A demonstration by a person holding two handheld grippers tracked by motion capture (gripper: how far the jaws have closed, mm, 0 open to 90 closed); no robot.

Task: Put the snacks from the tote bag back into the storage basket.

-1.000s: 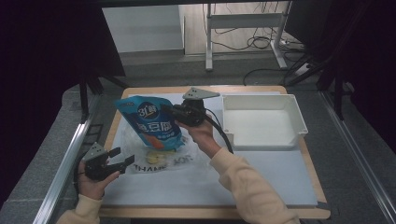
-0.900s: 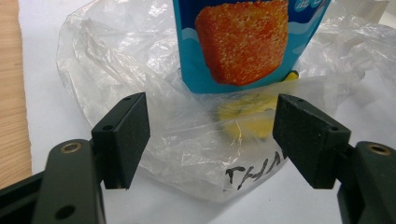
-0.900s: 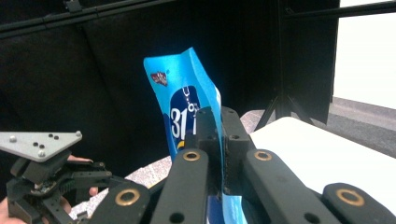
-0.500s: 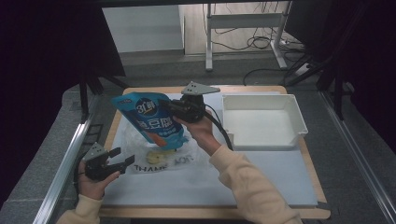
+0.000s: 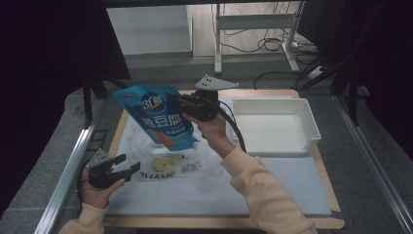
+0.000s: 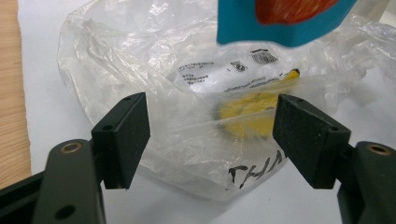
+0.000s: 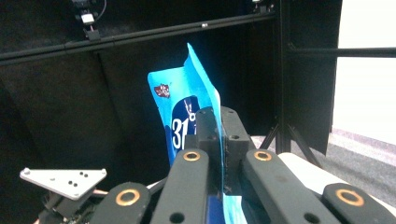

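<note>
A blue printed pouch (image 5: 156,119) hangs tilted in the air above a crumpled clear plastic bag (image 5: 165,156). My right gripper (image 5: 178,103) is shut on the pouch's edge and points left. In the right gripper view the jaws (image 7: 220,135) pinch the thin blue pouch (image 7: 182,98) between them. The bag lies on the white mat (image 5: 219,190) and holds a yellow item (image 5: 168,161). My left gripper (image 5: 127,163) rests open at the bag's left end. In the left gripper view its jaws (image 6: 212,140) straddle the bag (image 6: 140,56) without pressing it. The yellow item (image 6: 247,112) lies behind them and the pouch's bottom (image 6: 280,23) hangs above.
A white tray (image 5: 311,126) stands at the right of the wooden table. Black curtains and a metal frame close off the left side. The near half of the mat is bare.
My right gripper has risen with the blue pouch, lifting it higher above the plastic bag. The left gripper has stayed in place.
</note>
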